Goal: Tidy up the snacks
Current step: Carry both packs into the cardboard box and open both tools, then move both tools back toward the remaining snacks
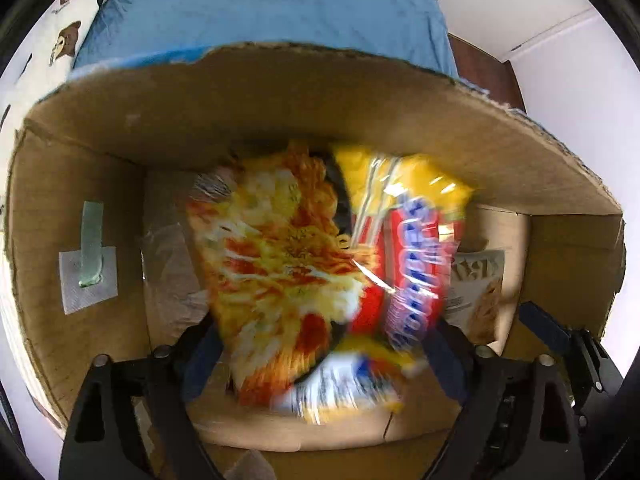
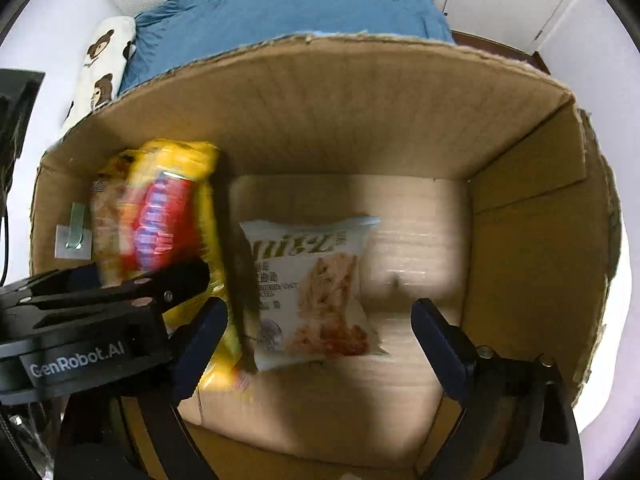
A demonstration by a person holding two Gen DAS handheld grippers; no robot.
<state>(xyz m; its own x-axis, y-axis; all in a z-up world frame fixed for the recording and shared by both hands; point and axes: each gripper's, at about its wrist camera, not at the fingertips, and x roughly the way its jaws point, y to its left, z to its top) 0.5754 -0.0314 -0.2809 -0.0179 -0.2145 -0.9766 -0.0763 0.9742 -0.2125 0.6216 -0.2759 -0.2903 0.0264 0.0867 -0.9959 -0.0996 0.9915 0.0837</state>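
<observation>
Both grippers point down into an open cardboard box [image 1: 280, 96] [image 2: 360, 112]. Between the spread fingers of my left gripper [image 1: 324, 360] are two blurred snack packs. One is an orange-red noodle pack [image 1: 280, 264], the other a yellow pack with a red and blue label [image 1: 408, 248] [image 2: 168, 216]. The pads do not press on them. My right gripper [image 2: 320, 332] is open above a white cookie packet [image 2: 316, 292] [image 1: 480, 292] that lies flat on the box floor. The left gripper's black housing [image 2: 80, 320] sits close at the left of the right wrist view.
The box stands in front of blue bedding [image 1: 260, 4] [image 2: 280, 4] and a bear-print pillow [image 1: 60, 32]. A taped patch [image 1: 88, 268] is stuck to the box's left wall. Bare box floor [image 2: 420, 240] shows to the right of the cookie packet.
</observation>
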